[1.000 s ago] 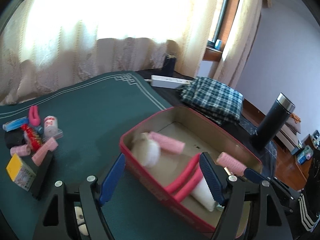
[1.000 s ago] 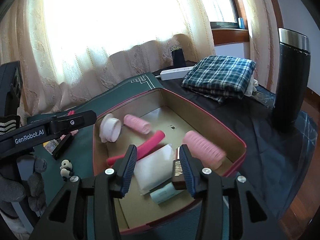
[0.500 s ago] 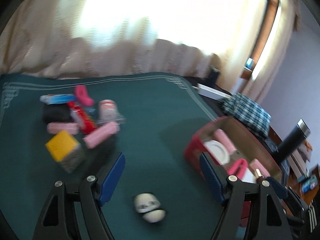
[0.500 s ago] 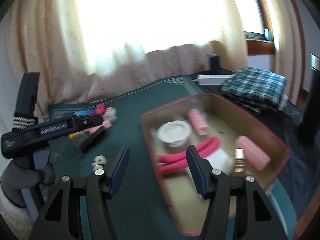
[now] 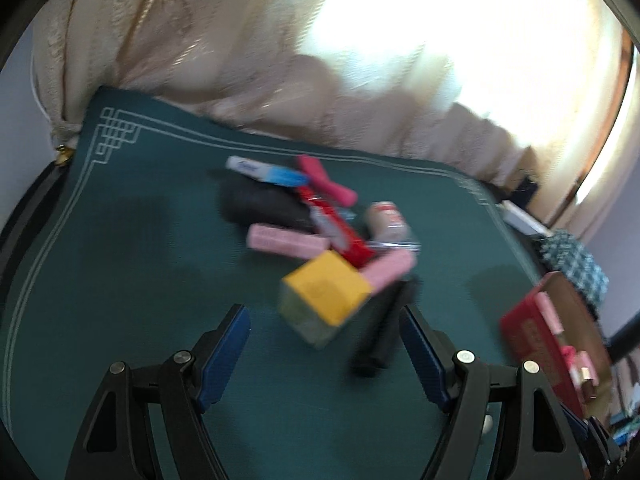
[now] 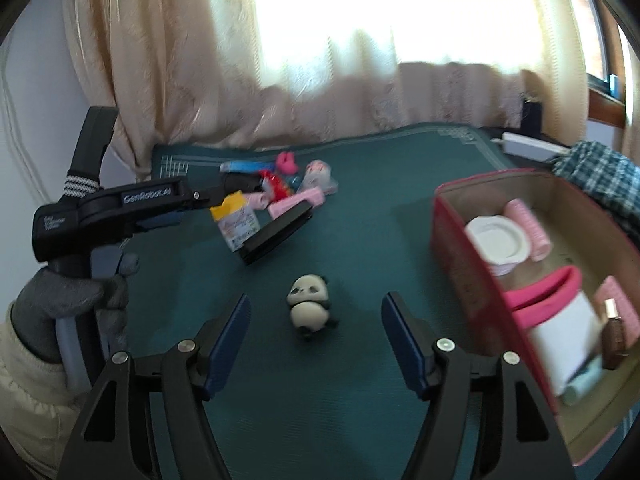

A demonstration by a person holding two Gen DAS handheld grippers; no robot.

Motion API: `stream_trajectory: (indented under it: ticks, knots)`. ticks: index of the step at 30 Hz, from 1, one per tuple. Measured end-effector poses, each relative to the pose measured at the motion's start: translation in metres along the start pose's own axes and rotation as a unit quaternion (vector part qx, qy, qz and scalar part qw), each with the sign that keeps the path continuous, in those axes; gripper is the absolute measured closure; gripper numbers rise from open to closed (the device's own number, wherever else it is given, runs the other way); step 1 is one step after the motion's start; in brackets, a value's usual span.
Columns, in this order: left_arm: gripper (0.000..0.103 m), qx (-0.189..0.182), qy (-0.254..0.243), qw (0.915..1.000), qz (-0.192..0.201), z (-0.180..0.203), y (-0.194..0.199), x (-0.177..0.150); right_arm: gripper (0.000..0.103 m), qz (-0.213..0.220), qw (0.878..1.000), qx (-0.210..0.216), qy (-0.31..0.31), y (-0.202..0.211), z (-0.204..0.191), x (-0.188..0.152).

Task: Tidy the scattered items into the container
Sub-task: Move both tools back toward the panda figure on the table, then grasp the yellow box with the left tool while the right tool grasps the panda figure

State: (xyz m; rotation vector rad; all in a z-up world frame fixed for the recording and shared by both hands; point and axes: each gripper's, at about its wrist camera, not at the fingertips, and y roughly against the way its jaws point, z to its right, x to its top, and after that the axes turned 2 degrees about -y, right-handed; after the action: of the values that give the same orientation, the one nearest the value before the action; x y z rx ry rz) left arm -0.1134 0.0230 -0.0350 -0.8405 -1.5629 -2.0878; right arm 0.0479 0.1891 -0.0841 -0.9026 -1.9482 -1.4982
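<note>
At nine o'clock in the right wrist view, gloved hand [image 6: 76, 292] carries left gripper [image 5: 324, 344], jaws spread and empty, aimed at the leftover pile [image 6: 276, 192] at eleven o'clock, likely lining up the yellow-topped box [image 5: 326, 294]. At centre, right gripper [image 6: 316, 336] has just been opening; panda figure [image 6: 310, 306] lies between the jaws, pads apart from it, probably staged for a pinch. At three o'clock, red container [image 6: 460, 240] sits open beside the mat [image 6: 360, 400], already holding curlers.
</note>
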Motion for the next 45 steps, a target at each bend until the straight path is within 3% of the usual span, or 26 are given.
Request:
stream_trajectory:
  ticks: [10,17,18,19,21,35,39,43,45]
  knots:
    - [0.025,0.008,-0.066,0.9977,-0.015,0.017,-0.037,0.002,0.029,-0.028,1.000,0.007,-0.011,-0.018,0.000,-0.004]
    - [0.025,0.023,-0.061,0.9974,-0.031,0.007,-0.067,0.012,0.028,-0.038,0.999,0.011,-0.016,-0.028,0.003,-0.003]
    - [0.027,0.018,-0.056,0.9977,-0.033,0.005,-0.070,0.012,0.028,-0.041,0.999,0.011,-0.018,-0.030,0.004,-0.003]
    - [0.043,0.012,-0.052,0.9980,-0.035,0.004,-0.072,0.011,0.028,-0.043,0.999,0.011,-0.020,-0.031,0.005,-0.002]
    - [0.057,0.000,-0.039,0.9980,-0.049,-0.001,-0.079,0.007,0.028,-0.044,0.999,0.009,-0.023,-0.034,0.006,-0.001]
    - [0.058,-0.026,-0.041,0.9987,-0.014,0.002,-0.045,0.012,0.028,-0.076,0.997,-0.009,-0.016,-0.072,0.001,0.015]
    - [0.058,-0.034,-0.047,0.9982,-0.014,0.007,-0.044,0.010,0.042,-0.089,0.996,-0.021,-0.002,-0.082,-0.004,0.015]
    - [0.058,-0.038,-0.048,0.9980,-0.016,0.010,-0.044,0.008,0.063,-0.089,0.996,-0.028,0.003,-0.083,-0.003,0.016]
    - [0.058,-0.039,-0.048,0.9979,-0.016,0.010,-0.042,0.007,0.065,-0.088,0.996,-0.022,0.001,-0.083,-0.001,0.016]
